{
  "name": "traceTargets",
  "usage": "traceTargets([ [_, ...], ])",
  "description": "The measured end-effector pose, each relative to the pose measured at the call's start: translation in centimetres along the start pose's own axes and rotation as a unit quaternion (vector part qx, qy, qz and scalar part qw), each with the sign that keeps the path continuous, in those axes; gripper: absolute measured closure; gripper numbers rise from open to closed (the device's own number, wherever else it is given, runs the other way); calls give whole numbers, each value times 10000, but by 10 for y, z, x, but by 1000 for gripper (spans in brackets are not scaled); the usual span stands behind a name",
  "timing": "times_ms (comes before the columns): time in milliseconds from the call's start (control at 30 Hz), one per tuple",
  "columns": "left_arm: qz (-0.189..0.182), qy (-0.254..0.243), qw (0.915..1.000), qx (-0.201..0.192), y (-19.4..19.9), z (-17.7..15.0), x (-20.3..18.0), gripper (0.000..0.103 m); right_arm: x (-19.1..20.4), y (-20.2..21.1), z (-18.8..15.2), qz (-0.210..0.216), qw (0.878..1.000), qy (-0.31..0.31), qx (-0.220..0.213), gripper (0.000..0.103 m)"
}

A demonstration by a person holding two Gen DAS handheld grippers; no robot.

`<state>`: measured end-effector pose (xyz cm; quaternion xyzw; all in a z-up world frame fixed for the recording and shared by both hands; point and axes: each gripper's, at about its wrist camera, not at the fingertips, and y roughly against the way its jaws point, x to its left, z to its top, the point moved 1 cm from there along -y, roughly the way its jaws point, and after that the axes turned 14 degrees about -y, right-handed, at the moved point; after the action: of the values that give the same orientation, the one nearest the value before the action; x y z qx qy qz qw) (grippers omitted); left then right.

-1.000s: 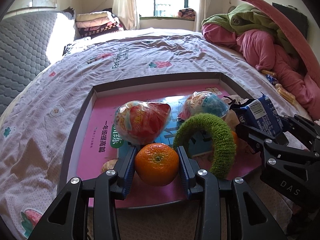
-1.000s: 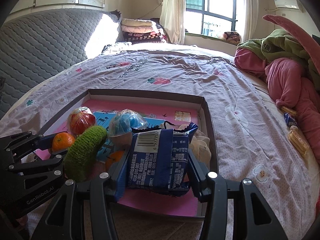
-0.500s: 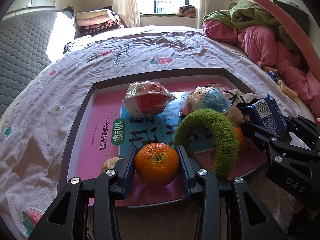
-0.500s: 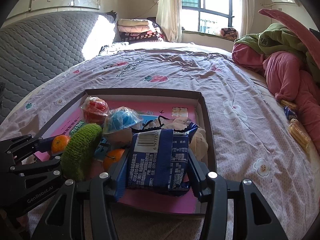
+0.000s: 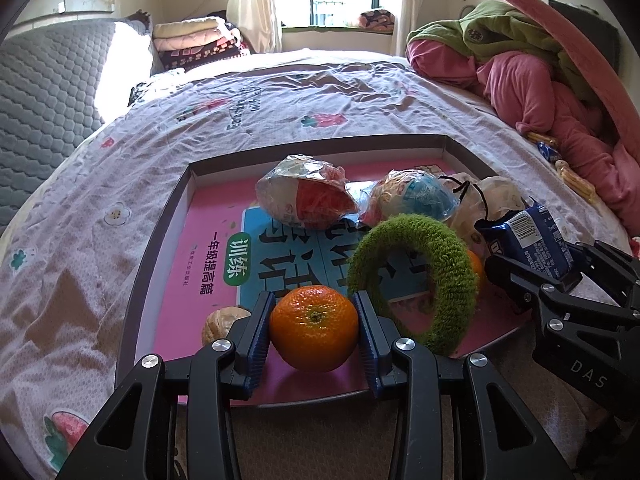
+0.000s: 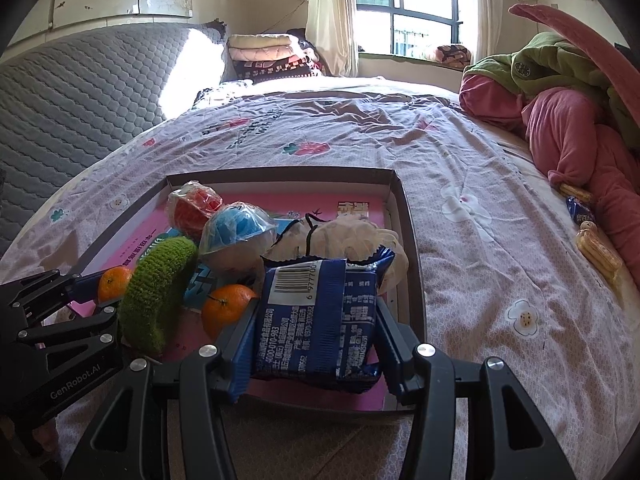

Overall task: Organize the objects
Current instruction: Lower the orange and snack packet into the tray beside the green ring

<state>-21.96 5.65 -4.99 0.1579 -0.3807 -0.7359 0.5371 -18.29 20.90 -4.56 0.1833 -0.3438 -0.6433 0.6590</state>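
Note:
My left gripper (image 5: 314,308) is shut on an orange tangerine (image 5: 314,328) just above the near edge of a shallow grey tray (image 5: 160,248) lined with a pink book. To its right, my right gripper (image 6: 316,314) is shut on a blue snack packet (image 6: 318,320) over the tray's near right corner. Inside the tray are a red wrapped ball (image 5: 304,200), a blue wrapped ball (image 5: 416,196), a green fuzzy ring (image 5: 416,280) standing on edge, a second tangerine (image 6: 226,308), a white drawstring pouch (image 6: 348,232) and a small brown nut (image 5: 224,318).
The tray lies on a bed with a flowered sheet (image 6: 480,240). Pink and green bedding (image 5: 540,80) is heaped at the right, with loose snack bars (image 6: 596,248) beside it. A grey quilted headboard (image 6: 80,92) runs along the left.
The red wrapped ball has moved away from my left gripper toward the back of the tray. Both grippers keep their holds.

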Motion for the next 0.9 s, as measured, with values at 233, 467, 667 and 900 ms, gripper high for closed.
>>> traceTargets([
  [233, -39, 28, 10000, 13, 0, 0, 1, 62, 3, -1, -2, 17, 10000, 53, 70, 50],
  [467, -41, 49, 10000, 17, -1, -1, 1, 62, 3, -4, 0, -31, 10000, 41, 47, 50],
  [667, -50, 61, 10000, 23, -1, -1, 2, 62, 3, -2, 0, 0, 10000, 12, 68, 50],
  [900, -63, 112, 9999, 54, -1, -1, 5, 62, 5, 1, 1, -11, 10000, 86, 22, 49],
])
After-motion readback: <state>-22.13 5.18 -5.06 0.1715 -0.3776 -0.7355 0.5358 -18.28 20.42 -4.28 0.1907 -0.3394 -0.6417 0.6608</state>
